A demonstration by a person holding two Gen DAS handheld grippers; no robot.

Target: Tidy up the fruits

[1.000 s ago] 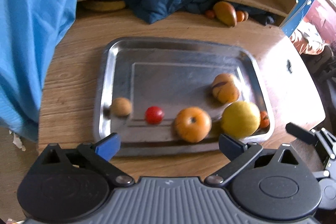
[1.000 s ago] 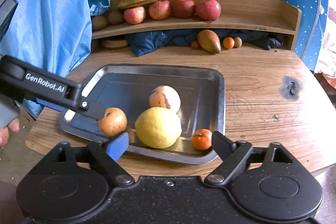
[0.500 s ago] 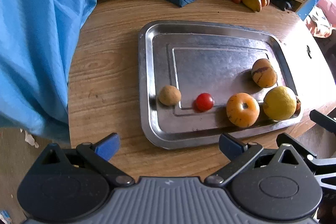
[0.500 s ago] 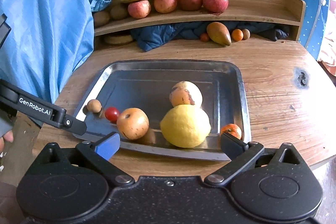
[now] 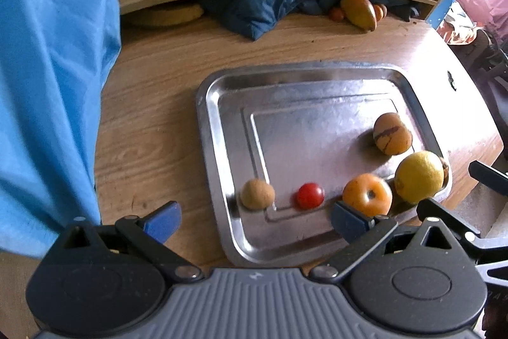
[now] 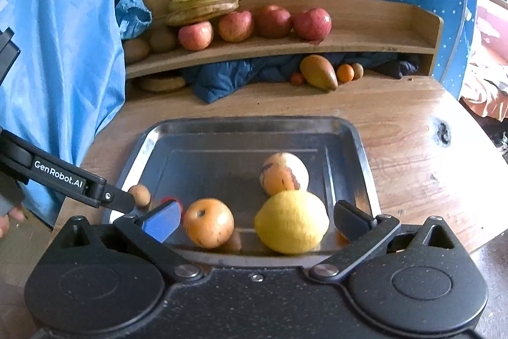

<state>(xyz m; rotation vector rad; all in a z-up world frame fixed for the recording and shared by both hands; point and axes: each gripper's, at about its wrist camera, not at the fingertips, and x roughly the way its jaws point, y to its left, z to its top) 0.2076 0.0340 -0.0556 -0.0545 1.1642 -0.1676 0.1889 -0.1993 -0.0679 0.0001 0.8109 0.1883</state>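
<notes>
Both grippers, left [image 5: 254, 220] and right [image 6: 255, 220], jaws wide, empty, over tray [image 6: 365, 148]. Lemon [image 6: 291, 222] at 6 o'clock rim; risk: nudge rolls lemon against orange fruit [image 6: 208, 223], off tray.

My left gripper [image 5: 255, 220] hangs spread over the tray's [image 5: 216, 180] near edge, above the tomato [image 5: 310, 196].

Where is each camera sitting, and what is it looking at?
Left wrist view: sits on the left claw, looking steeply down at the metal tray; its own open fingers show, plus the right claw's finger tips at the right edge.
Right wrist view: sits on the right claw, looking forward over the tray at the wooden shelf; its own open fingers and the left claw's arm show.
Both share: the tray, lemon and shelf apples.
</notes>
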